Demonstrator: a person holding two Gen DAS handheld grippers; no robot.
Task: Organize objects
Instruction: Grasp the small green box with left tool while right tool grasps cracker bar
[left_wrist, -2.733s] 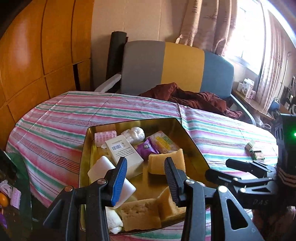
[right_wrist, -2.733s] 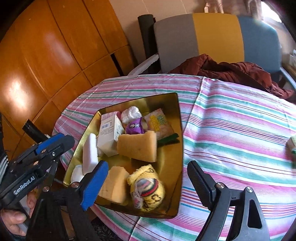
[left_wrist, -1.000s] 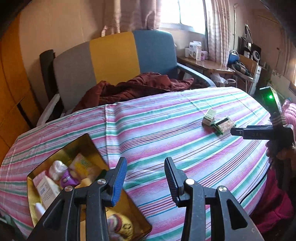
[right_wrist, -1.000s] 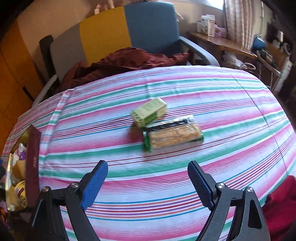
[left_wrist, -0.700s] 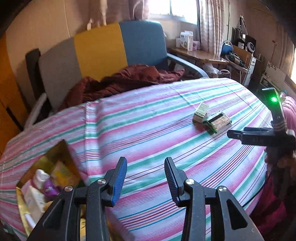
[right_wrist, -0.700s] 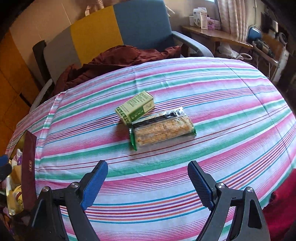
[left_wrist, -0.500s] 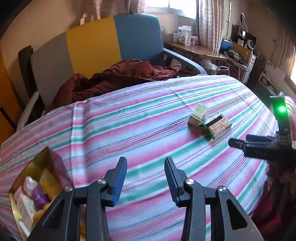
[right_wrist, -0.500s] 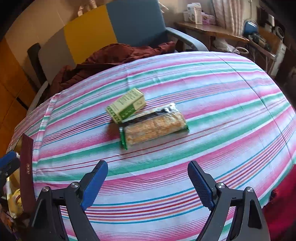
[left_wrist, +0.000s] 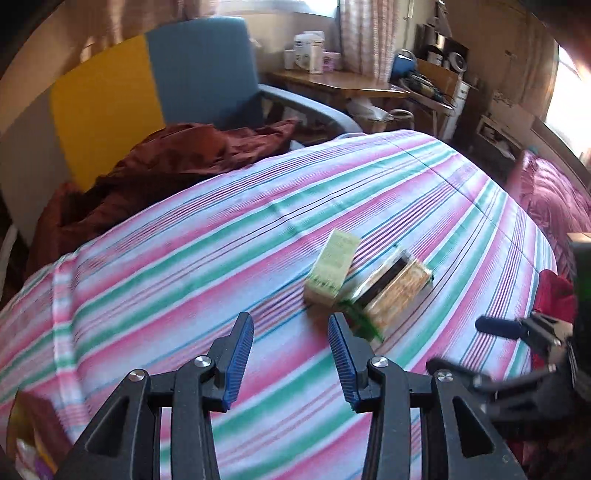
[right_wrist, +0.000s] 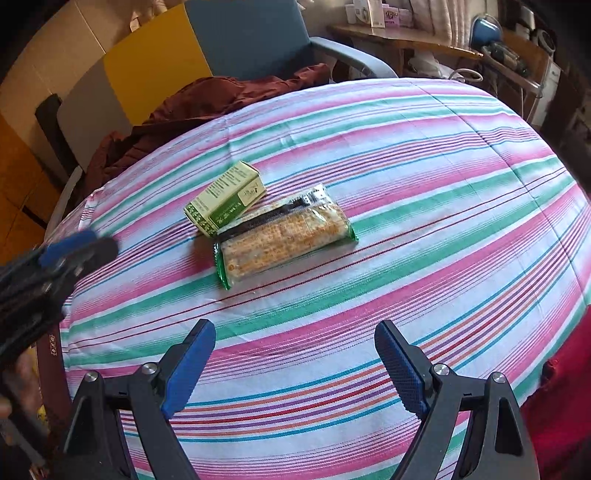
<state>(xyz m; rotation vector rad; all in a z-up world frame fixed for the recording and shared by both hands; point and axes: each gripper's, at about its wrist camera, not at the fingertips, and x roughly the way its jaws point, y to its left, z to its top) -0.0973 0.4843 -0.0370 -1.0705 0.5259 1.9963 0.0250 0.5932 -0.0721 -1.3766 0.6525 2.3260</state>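
Desk (right_wrist: 424, 155), striped cloth; green carton (right_wrist: 225, 197) and clear snack packet (right_wrist: 282, 234) lying mid-desk, touching, carton on the far side; left gripper (left_wrist: 291, 354), fingers part open, nothing between them, just short of the packet, seemingly (view blurred); right gripper (right_wrist: 295, 365), fingers spread wide, empty, nearer than both items; maroon cloth (right_wrist: 207, 107) on a chair beyond.

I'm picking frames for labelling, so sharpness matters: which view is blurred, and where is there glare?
Left wrist view: motion-smeared, green box and snack packet soft, window glare at right. Right wrist view: both sharp, only the left gripper blurred.
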